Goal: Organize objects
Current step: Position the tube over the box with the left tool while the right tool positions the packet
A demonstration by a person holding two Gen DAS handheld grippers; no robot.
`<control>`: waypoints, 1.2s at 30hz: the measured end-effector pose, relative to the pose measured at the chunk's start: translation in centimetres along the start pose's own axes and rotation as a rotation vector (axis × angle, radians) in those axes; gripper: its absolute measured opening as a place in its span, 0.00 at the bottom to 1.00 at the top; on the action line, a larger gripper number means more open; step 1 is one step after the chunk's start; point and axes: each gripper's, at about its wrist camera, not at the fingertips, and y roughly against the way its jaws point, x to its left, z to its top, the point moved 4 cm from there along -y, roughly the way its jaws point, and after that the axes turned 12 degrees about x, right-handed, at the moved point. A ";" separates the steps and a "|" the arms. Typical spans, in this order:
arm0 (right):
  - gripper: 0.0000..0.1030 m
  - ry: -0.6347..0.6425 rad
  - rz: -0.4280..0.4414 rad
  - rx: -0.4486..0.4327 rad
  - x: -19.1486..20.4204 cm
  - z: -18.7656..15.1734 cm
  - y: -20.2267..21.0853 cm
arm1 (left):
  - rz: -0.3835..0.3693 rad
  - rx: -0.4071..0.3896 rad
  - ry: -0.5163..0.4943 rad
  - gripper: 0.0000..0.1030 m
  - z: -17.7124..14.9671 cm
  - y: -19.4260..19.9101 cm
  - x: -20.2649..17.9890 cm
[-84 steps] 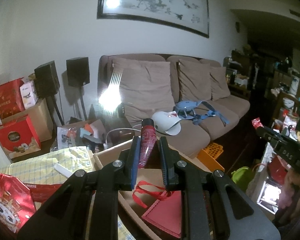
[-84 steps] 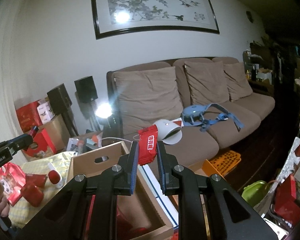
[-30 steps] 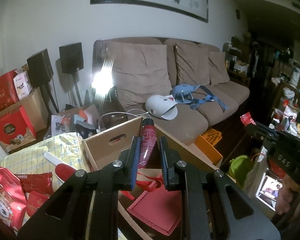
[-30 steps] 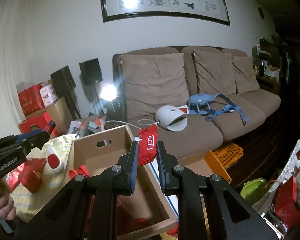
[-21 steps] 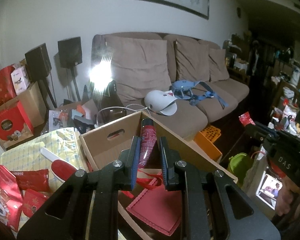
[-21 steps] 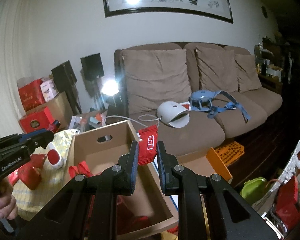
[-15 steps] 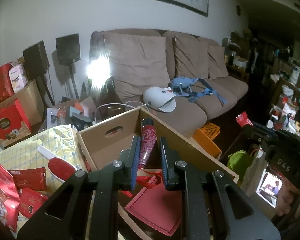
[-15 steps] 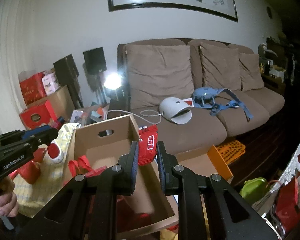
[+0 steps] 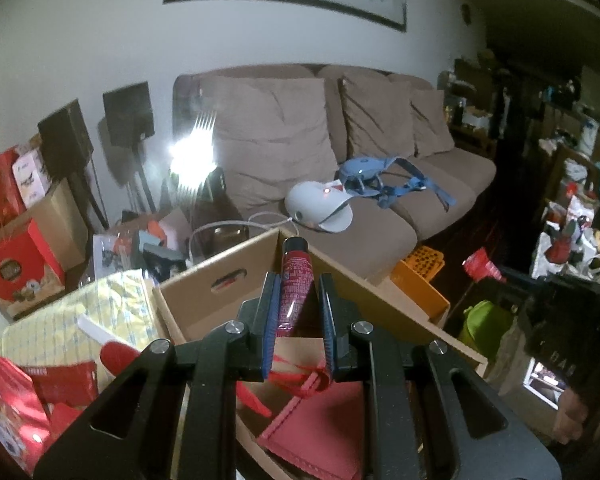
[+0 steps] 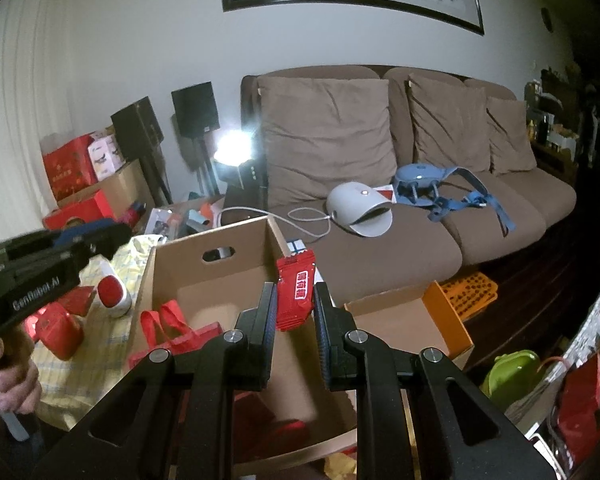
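Note:
My left gripper (image 9: 298,312) is shut on a dark red tube (image 9: 293,280) with a black cap, held above the open cardboard box (image 9: 220,276). My right gripper (image 10: 295,312) is shut on a red snack packet (image 10: 296,288) with white characters, held over the same box (image 10: 172,268). Inside the box lie a red bag with red handles (image 10: 172,324) and a red felt pouch (image 9: 324,432). The left gripper body also shows at the left of the right wrist view (image 10: 48,264).
A yellow checked cloth (image 10: 72,344) left of the box carries red packets (image 9: 12,404) and a red-and-white scoop (image 10: 112,288). A brown sofa (image 10: 380,184) stands behind with a white device (image 10: 356,208) and blue straps (image 10: 440,188). An orange tray (image 10: 464,288) and a green container (image 10: 512,372) lie right.
Both grippers have moved forward and down over the cardboard box, each keeping its hold. The box now fills more of both views.

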 end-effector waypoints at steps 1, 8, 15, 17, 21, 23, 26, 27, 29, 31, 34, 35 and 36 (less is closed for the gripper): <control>0.16 0.000 -0.001 0.002 0.0 0.0 -0.1 | -0.004 -0.009 -0.007 0.17 0.3 0.1 -0.1; 0.16 -0.008 -0.007 0.004 -0.6 -0.1 0.0 | -0.042 -0.101 -0.023 0.17 1.8 0.9 -0.4; 0.16 -0.032 -0.017 -0.009 -1.1 -0.1 0.1 | -0.050 -0.125 -0.075 0.17 2.4 0.0 -1.1; 0.16 -0.024 -0.026 0.000 -0.8 -0.1 -0.3 | -0.066 -0.130 -0.098 0.17 2.6 0.2 -1.8; 0.16 -0.020 -0.032 0.019 -0.4 -0.2 -1.4 | -0.059 -0.130 -0.097 0.17 2.3 0.3 -1.5; 0.16 -0.011 -0.033 0.033 -0.1 -0.3 -1.9 | -0.060 -0.114 -0.093 0.17 2.2 0.0 -1.2; 0.16 -0.002 -0.035 0.044 0.0 -0.4 -2.4 | -0.059 -0.098 -0.075 0.17 2.3 -0.5 -0.6; 0.16 -0.001 -0.036 0.045 0.0 -0.4 -2.4 | -0.066 -0.089 -0.066 0.17 2.3 -0.8 -0.3; 0.16 -0.007 -0.031 0.047 -0.1 -0.5 -2.7 | -0.085 -0.066 -0.063 0.17 2.1 -1.1 -0.1; 0.16 -0.011 -0.030 0.056 -0.2 -0.7 -3.0 | -0.090 -0.055 -0.064 0.17 1.8 -1.4 -0.1; 0.16 -0.011 -0.035 0.070 -0.2 -0.8 -3.4 | -0.082 -0.036 -0.074 0.17 1.4 -1.9 -0.2; 0.16 -0.010 -0.035 0.071 -0.1 -0.8 -3.5 | -0.081 -0.029 -0.074 0.17 1.4 -2.2 -0.1; 0.16 -0.009 -0.035 0.071 0.0 -0.8 -3.5 | -0.081 -0.025 -0.074 0.17 1.3 -2.4 -0.2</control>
